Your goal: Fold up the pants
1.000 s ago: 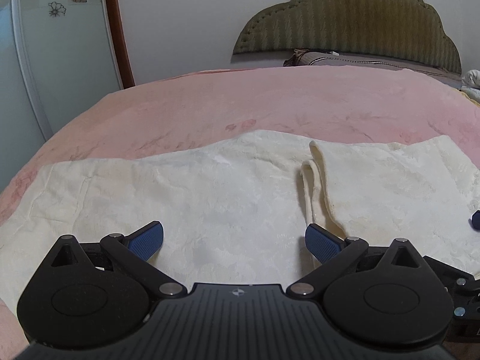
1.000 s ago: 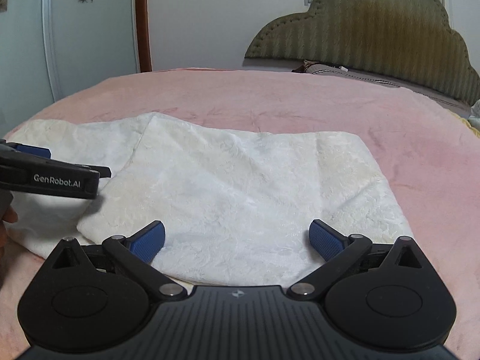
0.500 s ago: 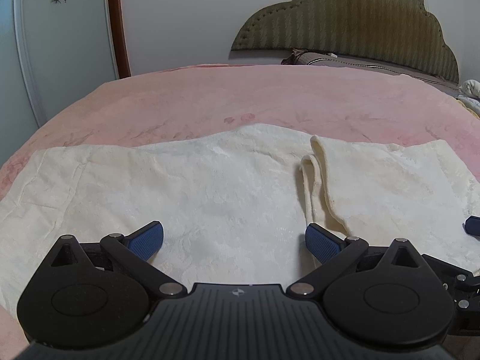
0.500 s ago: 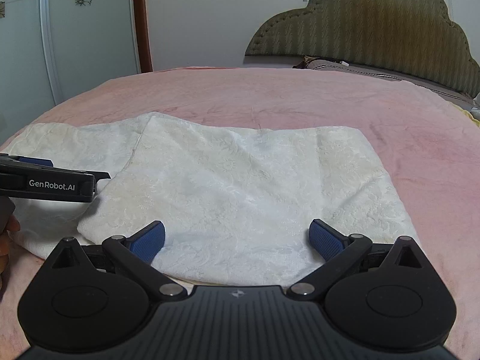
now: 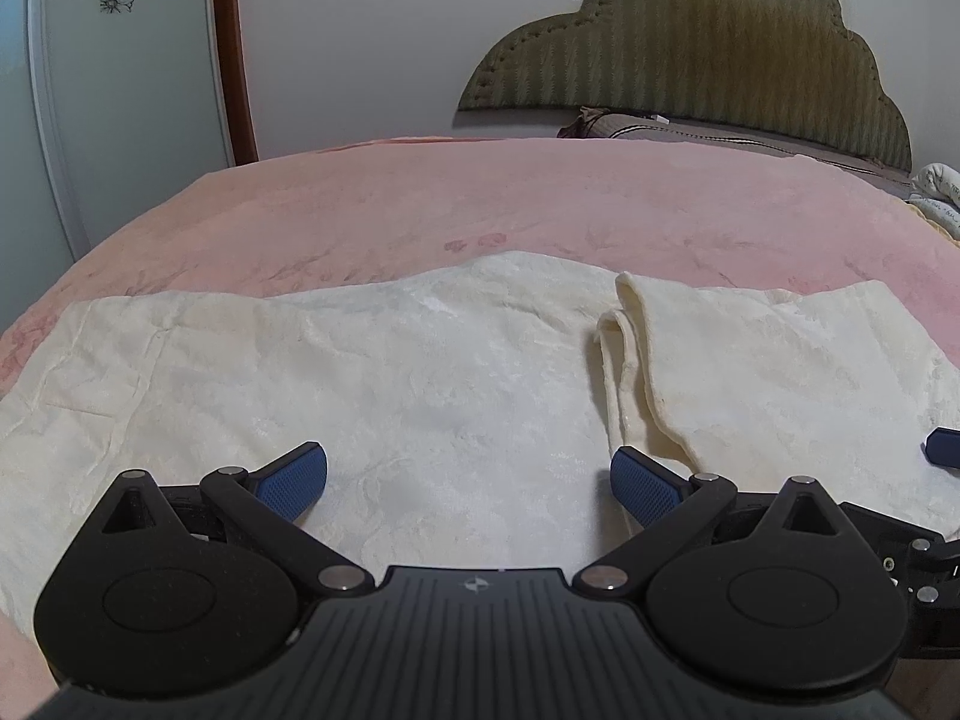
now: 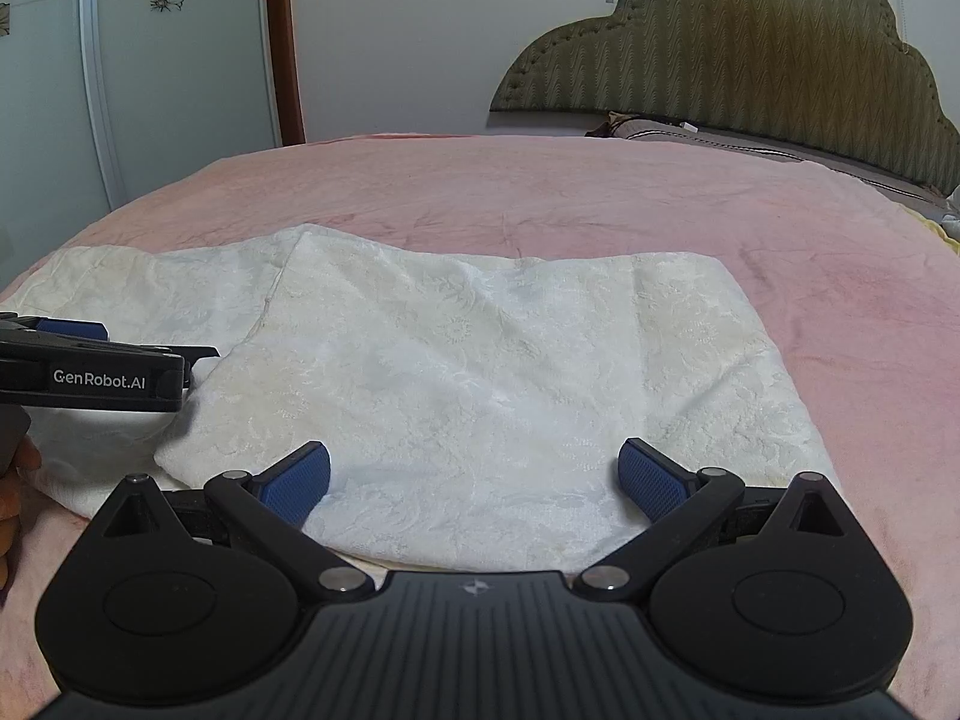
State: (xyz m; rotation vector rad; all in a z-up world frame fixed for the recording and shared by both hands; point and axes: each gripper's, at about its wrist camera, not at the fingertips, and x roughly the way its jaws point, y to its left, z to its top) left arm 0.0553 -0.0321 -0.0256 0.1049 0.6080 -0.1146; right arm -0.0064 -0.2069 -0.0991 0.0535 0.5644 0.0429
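Cream-white patterned pants [image 5: 372,372] lie flat on the pink bed. Their right part is folded over on itself, with the folded edge [image 5: 630,354] showing in the left wrist view. In the right wrist view the folded part [image 6: 510,384] lies in front of me. My left gripper [image 5: 468,477] is open and empty, low over the pants' near edge. My right gripper [image 6: 474,474] is open and empty over the folded part's near edge. The left gripper also shows from the side in the right wrist view [image 6: 90,375].
A pink bedspread [image 5: 540,204] covers the bed around the pants. An olive padded headboard [image 5: 690,54] and pillows stand at the far right. A wardrobe door [image 5: 120,78] with flower decals stands at the left. A hand [image 6: 12,480] shows at the left edge.
Both grippers have drawn slightly back and tilted a little, so the view has shifted. Both stay open. The pants have not moved.
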